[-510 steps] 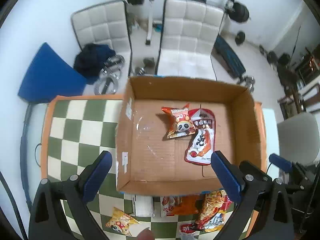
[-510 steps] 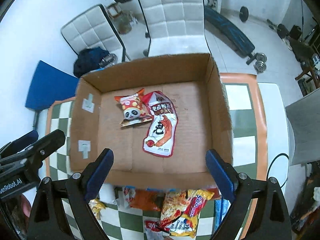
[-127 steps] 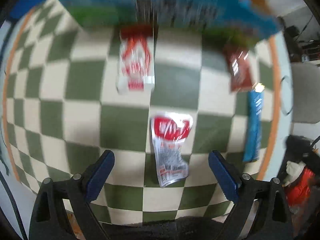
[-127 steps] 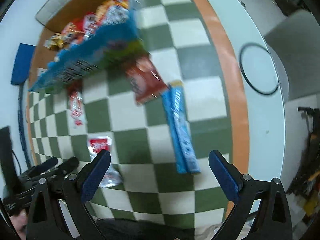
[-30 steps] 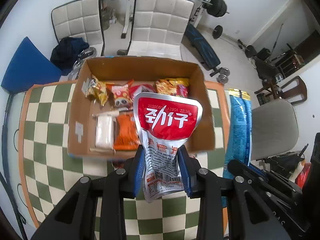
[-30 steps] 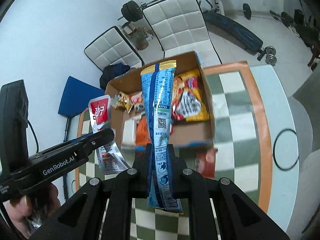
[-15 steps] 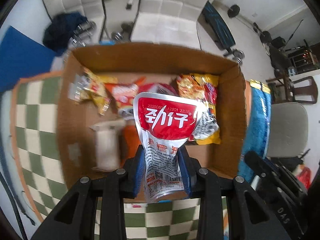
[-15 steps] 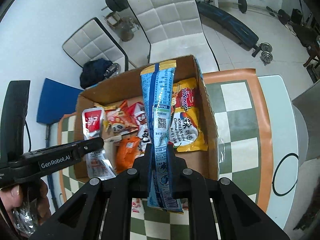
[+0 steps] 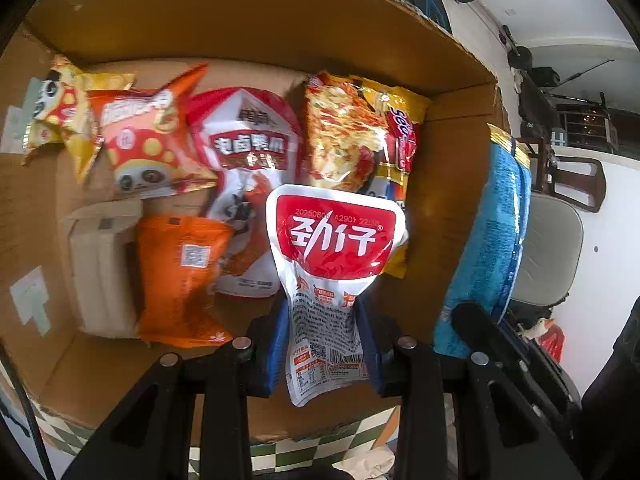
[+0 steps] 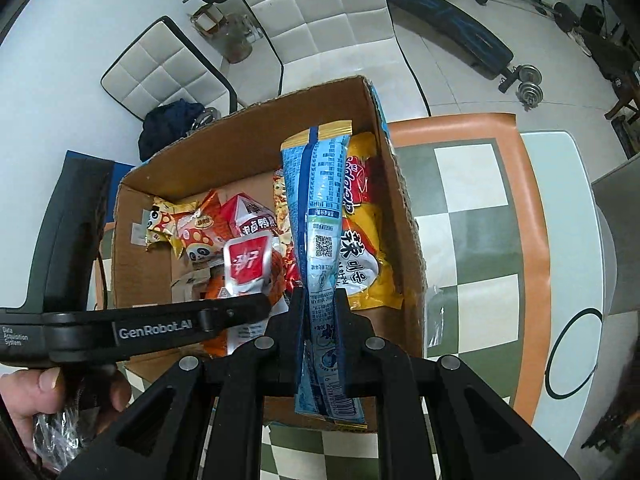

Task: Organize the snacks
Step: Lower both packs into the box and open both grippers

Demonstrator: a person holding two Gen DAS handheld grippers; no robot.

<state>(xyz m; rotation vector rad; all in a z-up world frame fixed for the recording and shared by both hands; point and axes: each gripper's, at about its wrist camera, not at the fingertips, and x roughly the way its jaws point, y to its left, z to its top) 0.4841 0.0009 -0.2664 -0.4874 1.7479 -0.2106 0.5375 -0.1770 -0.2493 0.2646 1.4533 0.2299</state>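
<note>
My left gripper (image 9: 326, 332) is shut on a red and white snack pouch (image 9: 334, 264) and holds it low inside the cardboard box (image 9: 256, 16). That pouch (image 10: 248, 260) and the left gripper's fingers (image 10: 240, 308) also show in the right wrist view. My right gripper (image 10: 320, 320) is shut on a long blue snack pack (image 10: 322, 232), upright over the box's right half; the same blue pack (image 9: 492, 240) hangs at the right in the left wrist view. Several snack bags lie on the box floor, among them a yellow noodle bag (image 10: 364, 248) and an orange bag (image 9: 180, 276).
The box stands on a green and white checkered table (image 10: 472, 216) with an orange border. A hand (image 10: 48, 384) grips the left tool's handle at the lower left. White padded chairs (image 10: 320, 4) and gym weights stand beyond the table.
Both grippers have come down toward the box with their packs. The left one has tipped further down, and its pouch now hangs inside the box, just over the snacks.
</note>
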